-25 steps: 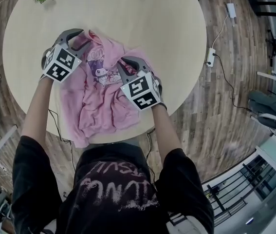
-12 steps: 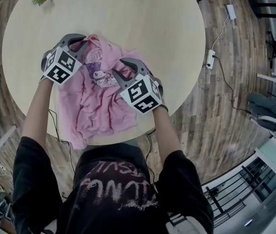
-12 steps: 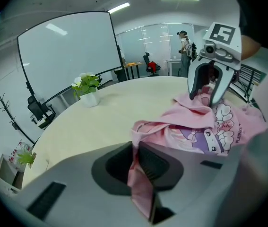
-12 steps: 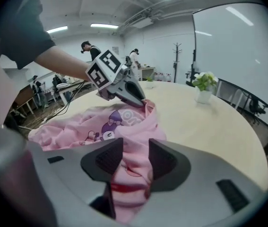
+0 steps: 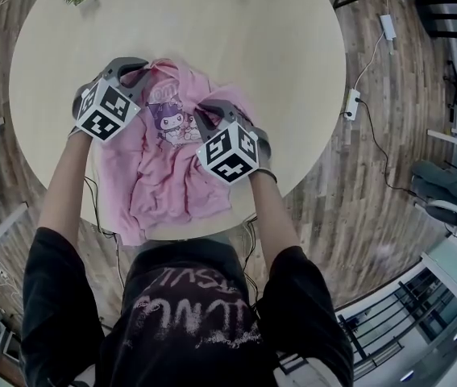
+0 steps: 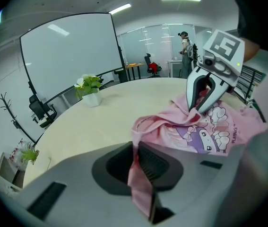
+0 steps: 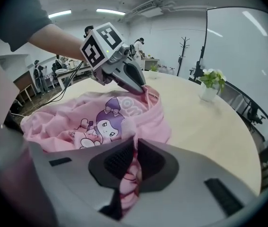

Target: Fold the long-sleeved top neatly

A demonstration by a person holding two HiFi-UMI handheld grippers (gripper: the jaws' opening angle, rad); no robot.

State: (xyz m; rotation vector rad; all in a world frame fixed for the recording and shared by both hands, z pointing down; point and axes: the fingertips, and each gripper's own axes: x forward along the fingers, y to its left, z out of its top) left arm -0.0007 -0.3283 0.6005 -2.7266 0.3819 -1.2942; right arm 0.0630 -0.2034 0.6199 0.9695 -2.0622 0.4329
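The left gripper point(image 5: 134, 69) and right gripper point(image 5: 204, 113), jaws just closing, each pinch a fold of the pink long-sleeved top point(image 5: 164, 172), which lies crumpled at the round counter's point(image 5: 244, 39) near edge.

The person wears a black short-sleeved T-shirt point(image 5: 184, 297) with faded pinkish lettering point(image 5: 192, 317) scrawled across it. The left claw point(image 5: 141, 72) and right claw point(image 5: 201, 114) are grey moulded shells, each bearing a white cube printed with black square markers. A dark band point(image 5: 264, 173) circles the right wrist.
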